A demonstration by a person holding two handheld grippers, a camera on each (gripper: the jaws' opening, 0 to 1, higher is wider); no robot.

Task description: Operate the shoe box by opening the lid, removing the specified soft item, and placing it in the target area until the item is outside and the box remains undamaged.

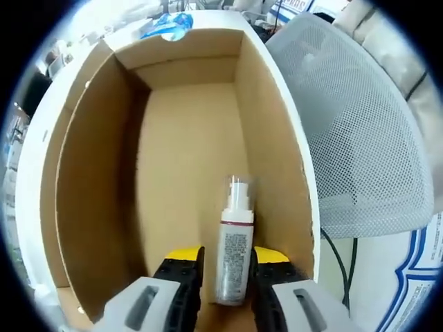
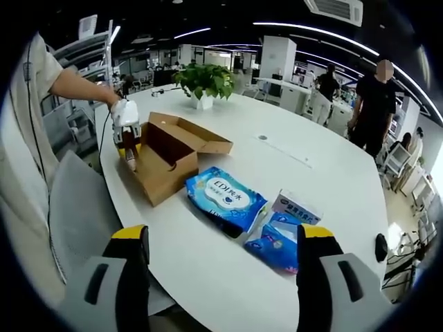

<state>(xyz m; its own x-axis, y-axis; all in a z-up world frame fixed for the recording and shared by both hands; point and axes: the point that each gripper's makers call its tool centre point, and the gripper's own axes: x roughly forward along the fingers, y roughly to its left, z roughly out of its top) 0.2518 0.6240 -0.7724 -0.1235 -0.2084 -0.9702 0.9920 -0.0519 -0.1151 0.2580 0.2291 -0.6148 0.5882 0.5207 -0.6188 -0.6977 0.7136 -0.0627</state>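
Left gripper view: your left gripper (image 1: 226, 273) has its jaws clamped on a white spray bottle (image 1: 234, 250), held over the open shoe box (image 1: 97, 173), above its bare cardboard floor. A mesh chair back (image 1: 360, 131) sits beside the box.

Right gripper view: your right gripper (image 2: 221, 259) hangs with jaws wide apart, holding nothing, over the white bench (image 2: 318, 173). The box lies well ahead, lid open; a blue wipes pack (image 2: 225, 198) and smaller packets (image 2: 284, 232) lie nearer.

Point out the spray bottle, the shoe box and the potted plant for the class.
spray bottle (image 1: 234, 259), left gripper view, on its label.
shoe box (image 2: 165, 164), right gripper view, on its brown side wall.
potted plant (image 2: 206, 80), right gripper view, on its leaves.
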